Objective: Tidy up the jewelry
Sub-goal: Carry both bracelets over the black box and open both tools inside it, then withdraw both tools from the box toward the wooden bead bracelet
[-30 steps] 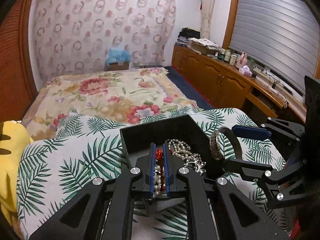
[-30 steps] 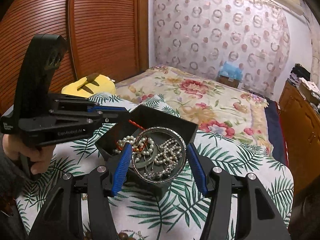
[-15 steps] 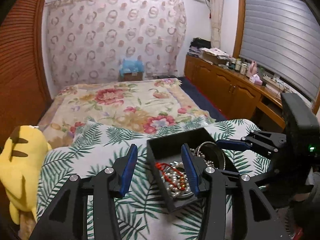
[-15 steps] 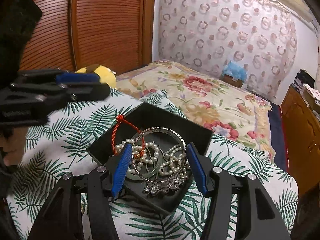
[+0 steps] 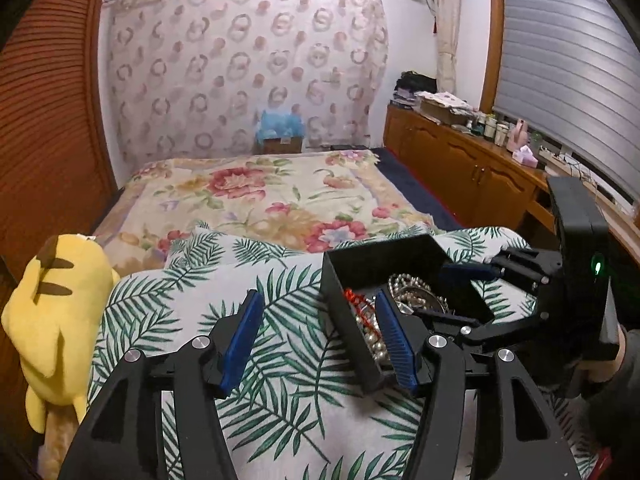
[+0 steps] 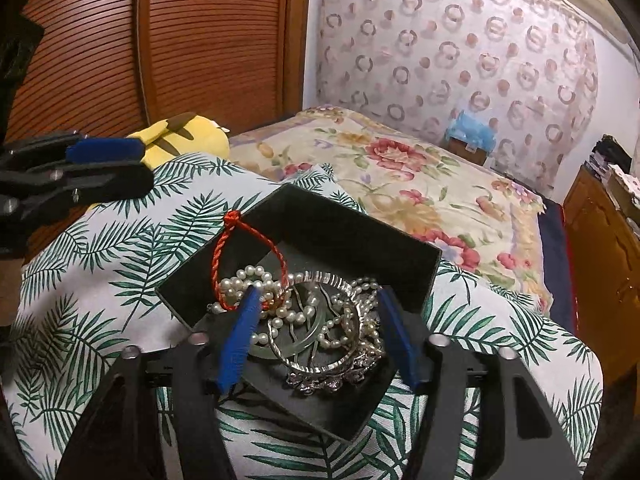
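Bedroom, palm-print cloth over surface. Black box held tangled jewelry: pearls, red cord, silver bangle. Right tongs spread above bangle, likely releasing; left tongs spread, empty.

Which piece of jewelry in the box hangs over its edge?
The red cord bracelet. Its knotted end rests on the black box's left rim, while the pearl strand and silver bangle lie fully inside.
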Demonstrator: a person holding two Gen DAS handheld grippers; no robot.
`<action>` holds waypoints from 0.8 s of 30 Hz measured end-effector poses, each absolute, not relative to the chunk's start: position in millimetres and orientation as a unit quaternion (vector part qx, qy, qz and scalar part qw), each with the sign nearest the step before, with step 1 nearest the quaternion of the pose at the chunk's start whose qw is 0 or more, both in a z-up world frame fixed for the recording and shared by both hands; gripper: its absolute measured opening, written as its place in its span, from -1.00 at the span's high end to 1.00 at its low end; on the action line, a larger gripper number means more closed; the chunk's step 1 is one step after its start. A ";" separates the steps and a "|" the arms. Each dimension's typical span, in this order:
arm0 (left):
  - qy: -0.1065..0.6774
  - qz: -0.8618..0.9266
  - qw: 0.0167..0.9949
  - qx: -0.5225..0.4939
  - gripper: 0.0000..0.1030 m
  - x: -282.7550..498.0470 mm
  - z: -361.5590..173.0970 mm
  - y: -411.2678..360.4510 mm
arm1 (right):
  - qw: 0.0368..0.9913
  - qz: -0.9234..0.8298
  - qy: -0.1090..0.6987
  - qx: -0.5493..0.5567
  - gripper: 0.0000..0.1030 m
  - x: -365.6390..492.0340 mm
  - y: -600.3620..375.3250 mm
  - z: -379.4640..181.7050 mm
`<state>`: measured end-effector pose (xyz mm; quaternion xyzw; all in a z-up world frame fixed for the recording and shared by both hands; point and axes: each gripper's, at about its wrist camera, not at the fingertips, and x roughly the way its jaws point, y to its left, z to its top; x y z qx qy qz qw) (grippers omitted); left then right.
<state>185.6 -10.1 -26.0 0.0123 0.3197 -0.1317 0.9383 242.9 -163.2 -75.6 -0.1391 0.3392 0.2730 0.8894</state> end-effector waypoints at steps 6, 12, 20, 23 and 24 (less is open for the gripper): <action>0.321 -0.129 0.938 0.012 -0.43 174.4 -31.6 -8.8 | 0.898 0.267 0.327 -0.126 -0.34 233.5 -172.6 -65.4; 0.323 -0.127 0.938 0.018 -0.68 158.0 -36.8 -10.4 | 0.908 0.262 0.311 -0.100 -0.34 204.6 -190.8 -50.3; 0.333 -0.136 0.933 0.029 -0.82 135.6 -47.3 -19.4 | 0.918 0.235 0.309 -0.081 -0.34 167.7 -216.4 -47.6; 0.339 -0.147 0.929 0.031 -0.82 125.4 -53.1 -23.6 | 0.919 0.225 0.315 -0.077 -0.34 152.8 -227.2 -52.4; 0.341 -0.150 0.928 0.031 -0.82 121.9 -55.3 -25.4 | 0.919 0.222 0.317 -0.076 -0.30 147.4 -231.3 -55.1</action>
